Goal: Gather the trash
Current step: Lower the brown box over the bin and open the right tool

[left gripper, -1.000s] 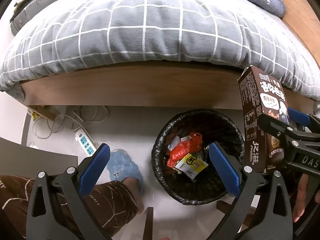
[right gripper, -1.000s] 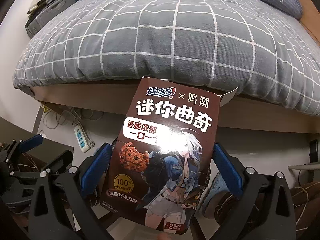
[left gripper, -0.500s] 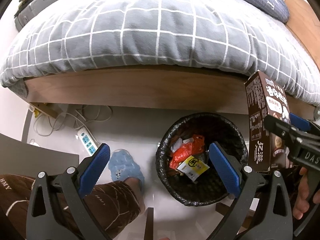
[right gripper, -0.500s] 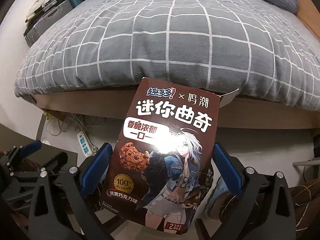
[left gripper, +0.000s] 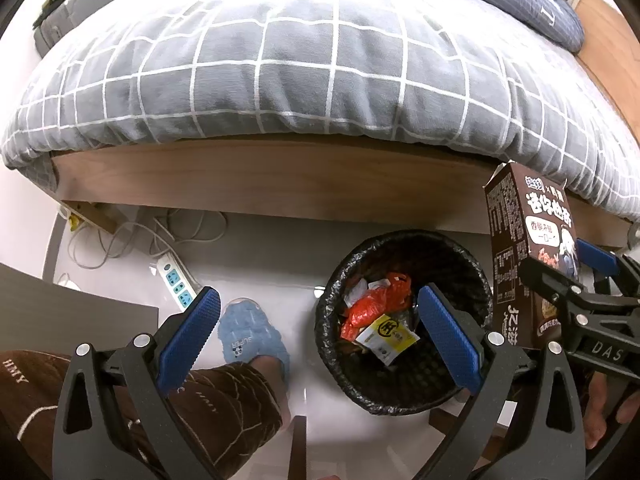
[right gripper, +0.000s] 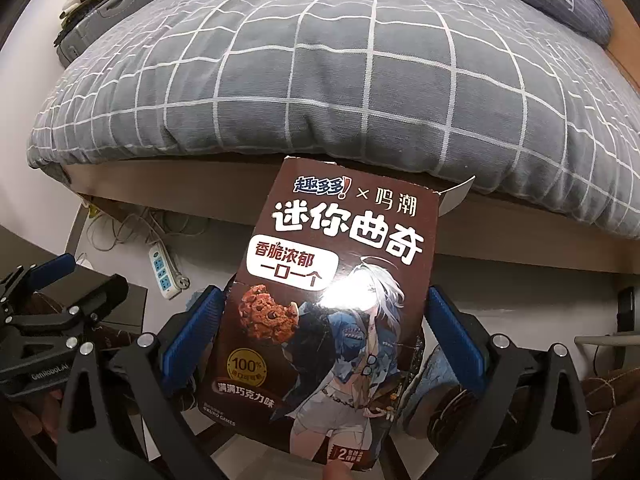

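Spanning the far half of both views: wide bed with grey white-checked quilt [left gripper: 304, 60] on a brown wooden frame [left gripper: 256, 178]. Below it, pale glossy floor [left gripper: 272, 272]. Standing on the floor near right in the left wrist view: round woven trash basket lined with a black plastic bag [left gripper: 404, 320], holding a red crumpled wrapper [left gripper: 372, 306] and a yellow-and-white sachet [left gripper: 386, 336]. Hovering just right of the basket rim, upright and above floor level: brown cardboard cookie box with white lettering and a printed cartoon figure [right gripper: 332, 312], top flap open. Pinched by the right gripper [right gripper: 324, 332], blue-padded jaws pressed against the box's two side edges. Left gripper [left gripper: 316, 336] empty, jaws spread wide, right pad over the basket opening. Near left: leg in brown patterned trousers [left gripper: 192, 404] ending in a light blue fluffy slipper [left gripper: 252, 336]. Farther left on the floor, near the bed frame: white power strip [left gripper: 176, 284] with tangled white cables [left gripper: 132, 240].
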`<state>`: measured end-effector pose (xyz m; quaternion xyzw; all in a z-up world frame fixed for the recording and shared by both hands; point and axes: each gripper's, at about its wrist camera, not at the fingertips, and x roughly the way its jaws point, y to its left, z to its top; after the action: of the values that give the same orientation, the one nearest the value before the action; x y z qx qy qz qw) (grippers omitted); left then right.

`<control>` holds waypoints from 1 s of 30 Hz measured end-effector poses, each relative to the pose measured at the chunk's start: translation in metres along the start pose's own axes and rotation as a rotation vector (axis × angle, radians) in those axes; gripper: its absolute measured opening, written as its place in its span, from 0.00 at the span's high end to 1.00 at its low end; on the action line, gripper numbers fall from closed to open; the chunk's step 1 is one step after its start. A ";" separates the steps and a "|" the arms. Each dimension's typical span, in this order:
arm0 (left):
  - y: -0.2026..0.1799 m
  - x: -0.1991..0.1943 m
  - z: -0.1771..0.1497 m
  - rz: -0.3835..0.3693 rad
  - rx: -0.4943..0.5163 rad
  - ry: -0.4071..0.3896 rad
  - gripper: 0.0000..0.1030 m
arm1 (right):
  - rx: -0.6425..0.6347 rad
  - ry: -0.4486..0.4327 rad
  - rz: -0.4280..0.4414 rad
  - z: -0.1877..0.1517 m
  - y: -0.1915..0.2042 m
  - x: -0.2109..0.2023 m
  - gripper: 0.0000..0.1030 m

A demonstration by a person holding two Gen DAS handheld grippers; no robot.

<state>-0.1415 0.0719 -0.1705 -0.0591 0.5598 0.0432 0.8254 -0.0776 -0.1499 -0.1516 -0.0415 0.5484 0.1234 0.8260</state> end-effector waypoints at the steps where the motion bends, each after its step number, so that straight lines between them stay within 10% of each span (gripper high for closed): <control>1: 0.000 0.000 0.000 -0.001 -0.001 0.001 0.06 | -0.003 -0.001 -0.001 0.001 0.000 0.000 0.07; 30: 0.005 -0.009 0.006 -0.017 -0.026 -0.017 0.06 | -0.024 -0.012 0.018 -0.006 0.020 0.007 0.07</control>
<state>-0.1401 0.0778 -0.1606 -0.0740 0.5515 0.0442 0.8297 -0.0850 -0.1302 -0.1589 -0.0456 0.5423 0.1376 0.8276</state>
